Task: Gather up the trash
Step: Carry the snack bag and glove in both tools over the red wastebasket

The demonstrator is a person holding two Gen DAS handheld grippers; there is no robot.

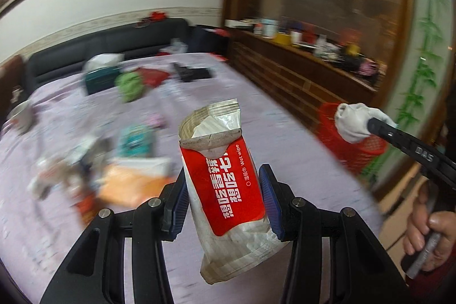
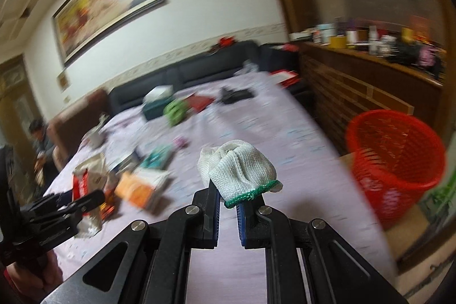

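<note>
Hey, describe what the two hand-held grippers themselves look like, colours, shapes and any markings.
Both are matte black scissor-style linkages with round silver pivot bolts. The left hand-held gripper and the right hand-held gripper each carry two flat fingers lined with ribbed blue pads. Seen from the left wrist, the right one's finger bears pale lettering reading "DAS".

My left tongs (image 1: 225,207) were black, with blue ribbed pads (image 1: 269,200) and round silver screws (image 1: 296,201). My right tongs (image 2: 228,207) looked the same. White letters "DAS" sat on one black finger (image 1: 410,146) at the right edge.
</note>
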